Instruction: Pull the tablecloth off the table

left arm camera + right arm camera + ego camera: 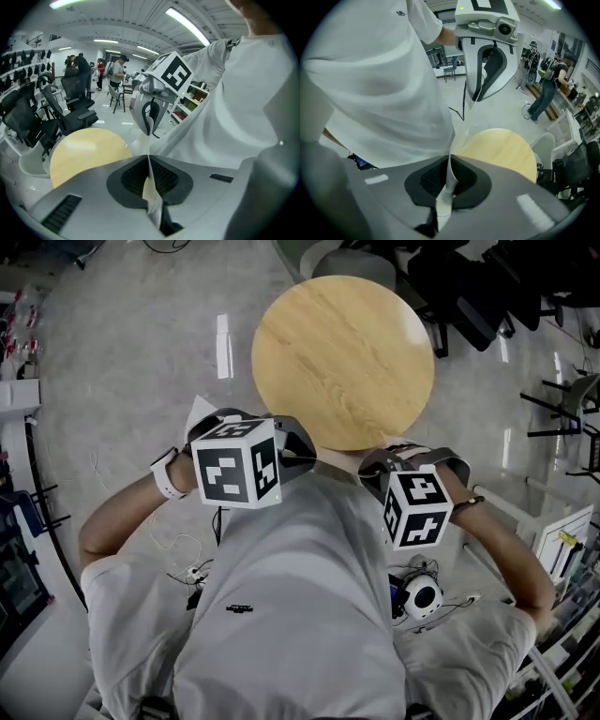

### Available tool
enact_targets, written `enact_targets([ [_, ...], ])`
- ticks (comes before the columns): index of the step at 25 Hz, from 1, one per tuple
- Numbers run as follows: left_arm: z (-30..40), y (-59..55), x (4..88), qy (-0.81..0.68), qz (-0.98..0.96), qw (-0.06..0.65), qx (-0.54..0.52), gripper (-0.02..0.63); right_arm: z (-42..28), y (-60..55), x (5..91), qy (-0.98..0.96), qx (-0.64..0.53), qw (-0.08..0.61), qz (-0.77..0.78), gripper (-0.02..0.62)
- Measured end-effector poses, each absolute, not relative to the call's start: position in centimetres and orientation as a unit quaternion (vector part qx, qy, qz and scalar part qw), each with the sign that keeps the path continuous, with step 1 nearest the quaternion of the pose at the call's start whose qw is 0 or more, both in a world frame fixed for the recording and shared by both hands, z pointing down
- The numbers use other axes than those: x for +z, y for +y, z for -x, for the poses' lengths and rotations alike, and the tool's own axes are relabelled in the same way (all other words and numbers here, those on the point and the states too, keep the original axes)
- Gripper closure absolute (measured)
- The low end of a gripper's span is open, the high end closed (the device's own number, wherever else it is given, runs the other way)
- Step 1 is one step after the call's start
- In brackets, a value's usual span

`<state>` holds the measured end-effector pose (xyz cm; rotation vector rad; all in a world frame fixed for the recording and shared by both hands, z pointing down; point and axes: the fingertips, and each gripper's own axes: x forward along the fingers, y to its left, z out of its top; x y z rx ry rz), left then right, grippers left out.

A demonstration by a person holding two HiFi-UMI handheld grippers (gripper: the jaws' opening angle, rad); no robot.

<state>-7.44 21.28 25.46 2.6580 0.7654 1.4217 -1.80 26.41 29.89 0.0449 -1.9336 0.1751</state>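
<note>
Plainly, in the left gripper view the left gripper (149,159) has its jaws shut on a thin fold of the pale tablecloth (150,192), which passes between the two dark pads and out behind them. From there the cloth's edge runs as a straight, taut line away from this gripper, up to the tips of the right gripper (150,129), which faces it from ahead and pinches the same edge. The round wooden table (84,154) lies ahead and to the left of the jaws, bare, with no cloth on it. To the right of the jaws the cloth merges with the person's pale shirt (243,103), and I cannot tell where one ends. In the right gripper view the right gripper (450,159) is likewise clamped on a fold of the cloth (446,194). The edge rises from it to the left gripper (474,99) straight ahead, with the table (501,150) ahead to the right and the shirt (379,84) to the left. In the head view both grippers (302,457) (372,468) sit close together with their tips turned toward each other, just this side of the table's (342,357) near rim. The cloth's held edge spans the short gap between them, so its long line runs from left to right across the person's front, clear of the tabletop.
</note>
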Motion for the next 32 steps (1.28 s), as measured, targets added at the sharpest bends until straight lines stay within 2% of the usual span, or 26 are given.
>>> enact_targets([
  [10, 10.5, 21.7, 26.9, 0.242, -0.837, 0.053, 0.487, 0.598, 5.4, 27.6, 31.2, -0.839, 0.1, 0.534, 0.003, 0.584],
  [22, 11.2, 21.9, 27.6, 0.246, -0.832, 0.091, 0.489, 0.598, 5.2, 27.2, 31.4, -0.834, 0.135, 0.534, 0.035, 0.582],
  [32, 10.5, 23.1, 27.4, 0.255, -0.833, 0.088, 0.483, 0.597, 4.3, 28.1, 31.0, -0.829, 0.129, 0.539, 0.069, 0.581],
])
